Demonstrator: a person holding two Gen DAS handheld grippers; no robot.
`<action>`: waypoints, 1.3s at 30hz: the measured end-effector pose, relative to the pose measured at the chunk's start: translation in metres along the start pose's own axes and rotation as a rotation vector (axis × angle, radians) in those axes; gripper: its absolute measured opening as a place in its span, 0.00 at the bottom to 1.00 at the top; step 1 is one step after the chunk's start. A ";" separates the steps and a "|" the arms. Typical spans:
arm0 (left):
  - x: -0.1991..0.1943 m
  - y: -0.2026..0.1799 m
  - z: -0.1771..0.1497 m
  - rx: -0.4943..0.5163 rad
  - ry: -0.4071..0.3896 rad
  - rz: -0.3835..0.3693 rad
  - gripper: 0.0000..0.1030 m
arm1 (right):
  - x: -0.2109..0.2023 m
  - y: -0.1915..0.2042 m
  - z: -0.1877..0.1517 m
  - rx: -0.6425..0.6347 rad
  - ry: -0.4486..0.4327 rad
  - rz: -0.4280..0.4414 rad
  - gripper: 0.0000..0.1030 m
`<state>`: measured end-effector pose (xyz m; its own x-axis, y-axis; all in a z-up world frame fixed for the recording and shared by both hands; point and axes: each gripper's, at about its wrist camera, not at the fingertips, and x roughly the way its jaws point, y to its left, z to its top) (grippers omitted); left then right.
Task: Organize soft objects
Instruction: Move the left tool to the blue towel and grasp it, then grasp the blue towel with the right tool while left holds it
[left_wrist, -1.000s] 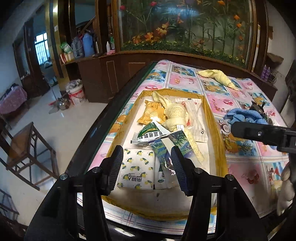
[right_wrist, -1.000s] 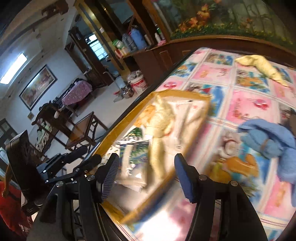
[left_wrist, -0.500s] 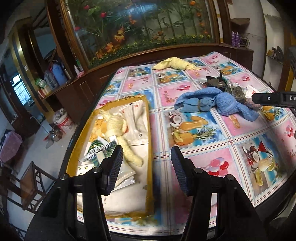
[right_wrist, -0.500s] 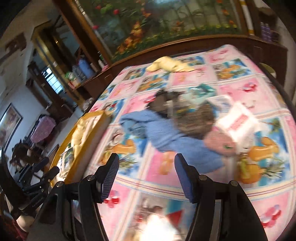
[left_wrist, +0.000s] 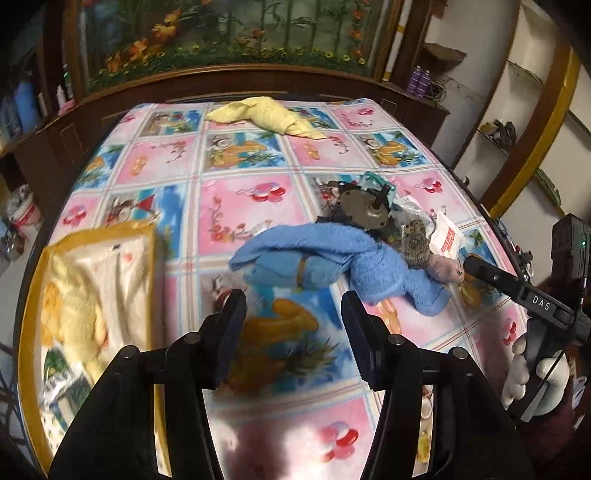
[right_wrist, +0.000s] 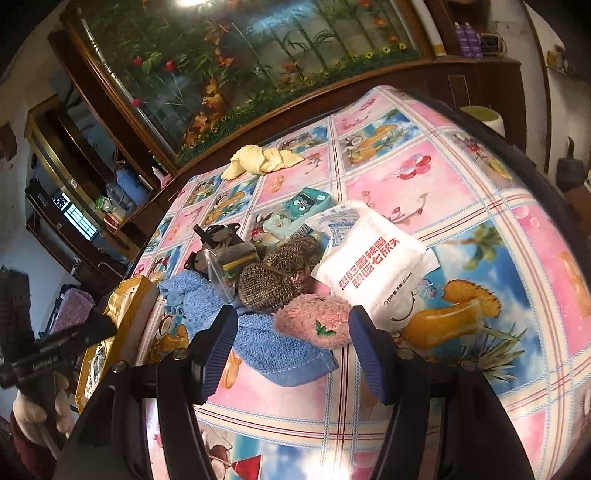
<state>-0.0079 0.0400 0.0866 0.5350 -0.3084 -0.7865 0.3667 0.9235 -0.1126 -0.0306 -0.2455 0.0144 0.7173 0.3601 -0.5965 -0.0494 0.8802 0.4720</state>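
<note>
Right wrist: fuzzy pink pouch (right_wrist: 314, 325) on terry blue towel (right_wrist: 273, 347).

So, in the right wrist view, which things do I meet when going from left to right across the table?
Yellow tray → blue towel → pink fuzzy item → white packet with red characters → orange drink picture on the tablecloth.

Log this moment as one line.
left gripper: open, empty | right gripper: open, at pink plush sock | blue towel: on table | phase: pre-grasp
</note>
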 end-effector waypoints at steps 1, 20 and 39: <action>0.009 -0.006 0.007 0.059 -0.001 0.012 0.52 | 0.002 -0.001 0.000 0.000 0.005 0.001 0.61; 0.060 -0.050 -0.009 0.237 0.329 -0.472 0.57 | 0.008 -0.012 0.004 0.006 -0.012 0.040 0.61; -0.043 0.007 -0.099 -0.055 0.098 -0.313 0.57 | 0.023 0.086 -0.025 -0.304 0.203 0.032 0.61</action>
<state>-0.1036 0.0820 0.0593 0.3257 -0.5582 -0.7631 0.4591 0.7989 -0.3885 -0.0354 -0.1538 0.0254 0.5608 0.4162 -0.7157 -0.2961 0.9081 0.2961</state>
